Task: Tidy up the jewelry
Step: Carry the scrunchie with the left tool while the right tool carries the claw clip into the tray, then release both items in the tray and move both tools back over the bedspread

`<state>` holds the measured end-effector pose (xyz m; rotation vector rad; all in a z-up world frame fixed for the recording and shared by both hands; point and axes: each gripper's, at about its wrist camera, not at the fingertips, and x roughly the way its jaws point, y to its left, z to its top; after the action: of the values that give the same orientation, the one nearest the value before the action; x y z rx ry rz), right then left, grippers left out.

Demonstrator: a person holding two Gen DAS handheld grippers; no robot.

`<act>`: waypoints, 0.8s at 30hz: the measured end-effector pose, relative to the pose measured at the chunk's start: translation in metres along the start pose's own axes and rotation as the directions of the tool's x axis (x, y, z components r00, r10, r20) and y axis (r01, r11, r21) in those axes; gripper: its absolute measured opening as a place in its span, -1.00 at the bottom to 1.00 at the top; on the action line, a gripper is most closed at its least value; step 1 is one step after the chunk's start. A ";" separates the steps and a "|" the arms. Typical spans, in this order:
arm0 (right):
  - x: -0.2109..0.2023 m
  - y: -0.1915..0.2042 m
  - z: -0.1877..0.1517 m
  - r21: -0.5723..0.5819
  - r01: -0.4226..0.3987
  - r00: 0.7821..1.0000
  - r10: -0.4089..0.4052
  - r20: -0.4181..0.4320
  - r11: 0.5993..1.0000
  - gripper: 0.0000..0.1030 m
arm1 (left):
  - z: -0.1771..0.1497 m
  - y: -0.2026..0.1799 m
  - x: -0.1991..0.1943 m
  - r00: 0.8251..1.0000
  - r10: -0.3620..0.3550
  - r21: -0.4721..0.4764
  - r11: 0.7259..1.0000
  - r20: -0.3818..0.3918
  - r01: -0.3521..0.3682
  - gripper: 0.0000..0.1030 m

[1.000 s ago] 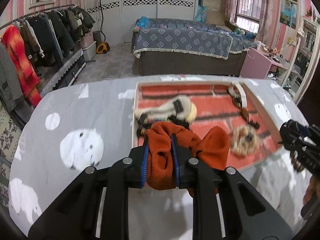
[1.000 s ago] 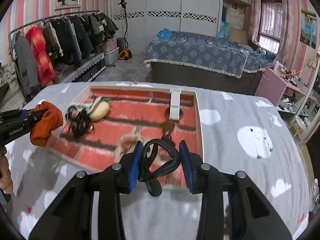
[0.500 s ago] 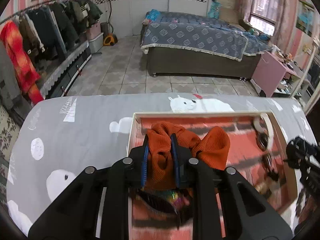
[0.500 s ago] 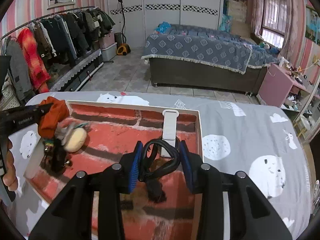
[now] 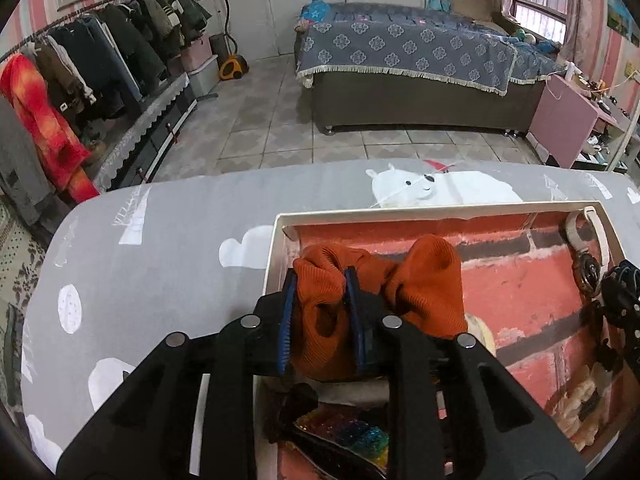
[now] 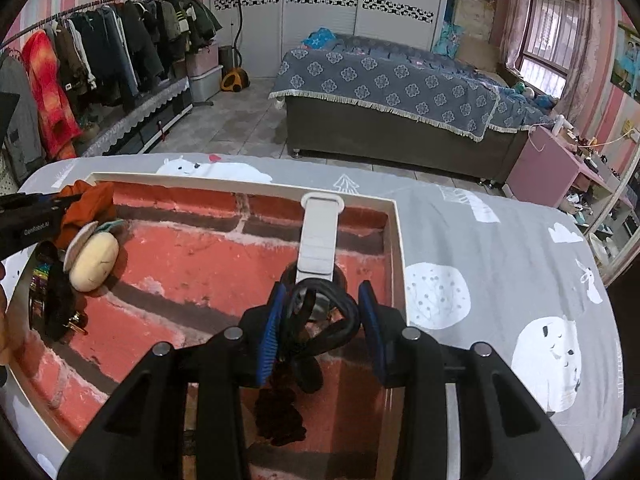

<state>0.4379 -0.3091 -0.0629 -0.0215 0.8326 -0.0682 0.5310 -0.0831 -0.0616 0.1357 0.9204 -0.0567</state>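
Observation:
My left gripper (image 5: 320,284) is shut on an orange knitted scrunchie (image 5: 424,284) and holds it over the far left corner of the white-rimmed tray (image 5: 400,213) with a red brick-pattern floor. My right gripper (image 6: 322,304) is shut on a black hair tie (image 6: 332,316) and holds it over the tray's right side (image 6: 398,248), just above a watch with a white strap (image 6: 320,232). The scrunchie (image 6: 90,208) and left gripper also show at the left of the right wrist view.
In the tray lie a cream puff-shaped hair piece (image 6: 94,258), a dark glittery clip (image 5: 344,436), a fuzzy beige piece (image 5: 580,400) and a dark fluffy piece (image 6: 280,416). The tray rests on a grey polar-bear cloth (image 5: 160,240). A bed and a clothes rack stand beyond.
Both grippers moved forward and lower over the tray with their items. The scrunchie now hangs at the tray's far left corner, and the hair tie sits near the watch.

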 end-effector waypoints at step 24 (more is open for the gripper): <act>-0.130 -0.058 -0.030 0.088 -0.064 0.984 0.049 0.170 0.994 0.70 | -0.055 -0.012 -0.149 0.967 0.066 0.029 0.997 0.246 -0.075 0.91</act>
<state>0.3256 -0.3579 0.0158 0.0834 0.6609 -0.0508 0.3962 -0.0883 0.0234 0.1922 0.6670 -0.0243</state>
